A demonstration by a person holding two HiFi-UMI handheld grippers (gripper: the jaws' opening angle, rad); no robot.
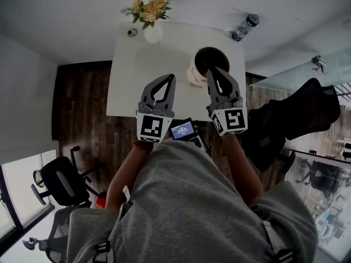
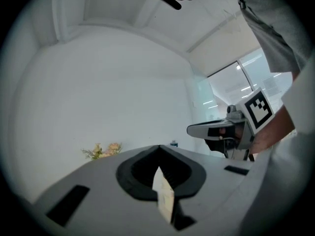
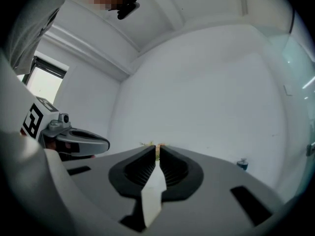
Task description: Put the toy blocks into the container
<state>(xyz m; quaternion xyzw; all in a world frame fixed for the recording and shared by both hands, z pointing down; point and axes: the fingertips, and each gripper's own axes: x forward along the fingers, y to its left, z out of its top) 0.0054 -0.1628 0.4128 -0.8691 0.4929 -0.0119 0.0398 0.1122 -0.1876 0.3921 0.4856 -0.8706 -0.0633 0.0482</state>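
Observation:
No toy block shows in any view. A white container [image 1: 194, 73] with a dark inside stands on the white table [image 1: 131, 81], towards its right side. I hold both grippers up close to my body, above the table's near edge. My left gripper [image 1: 172, 76] has its jaws pressed together with nothing in them; its tips [image 2: 158, 147] meet. My right gripper [image 1: 210, 70] overlaps the container in the head view, and only a thin slit is left at its tips [image 3: 158, 148], with nothing between them.
A vase of flowers [image 1: 152, 32] stands at the table's far edge, and a bottle [image 1: 245, 27] at the far right corner. A small device with a blue screen [image 1: 184, 129] sits at my chest. Black office chairs [image 1: 60, 182] [image 1: 299, 116] stand on the dark wood floor on both sides.

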